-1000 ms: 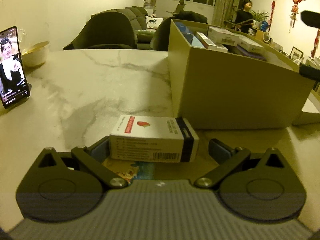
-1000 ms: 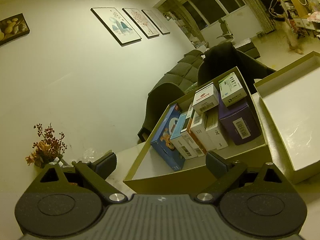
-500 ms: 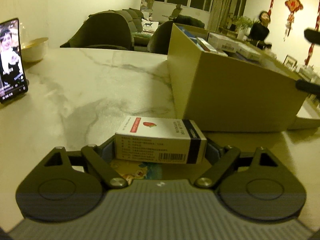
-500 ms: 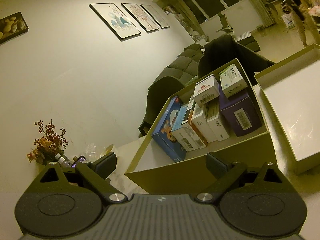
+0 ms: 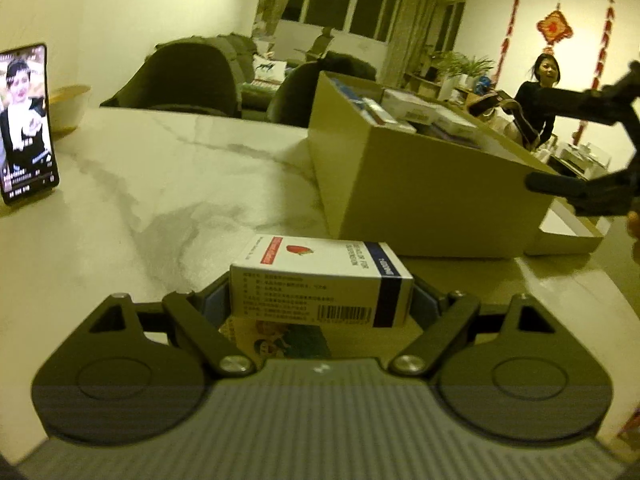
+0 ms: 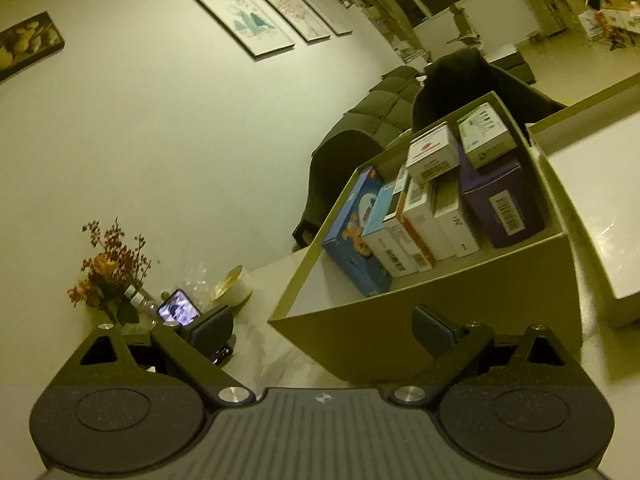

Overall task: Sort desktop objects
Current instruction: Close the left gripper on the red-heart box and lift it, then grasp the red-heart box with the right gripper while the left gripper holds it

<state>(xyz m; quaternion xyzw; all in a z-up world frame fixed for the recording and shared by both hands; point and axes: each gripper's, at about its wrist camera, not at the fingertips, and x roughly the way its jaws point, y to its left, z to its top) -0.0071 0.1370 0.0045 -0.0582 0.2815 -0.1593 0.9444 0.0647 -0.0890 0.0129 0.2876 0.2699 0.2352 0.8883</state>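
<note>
While sorting runs: most small boxes (image 6: 432, 208) already stand packed in the carton (image 6: 440, 320).
Left gripper (image 5: 320, 300): clamped on the white medicine box (image 5: 320, 280), just above the counter (image 5: 168, 200) before the carton.
Right gripper (image 6: 324, 326): spread wide, empty.
Left to do: box into carton; a colourful item (image 5: 276, 338) lies beneath.

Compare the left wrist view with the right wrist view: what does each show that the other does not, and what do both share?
Left wrist only: the left gripper shut on a white carton with a red strawberry label, and a person in dark clothing.

Right wrist only: the open, empty right gripper, three framed wall pictures and dried red flowers.

Both: the tan open cardboard box holding small cartons, and the lit phone.
</note>
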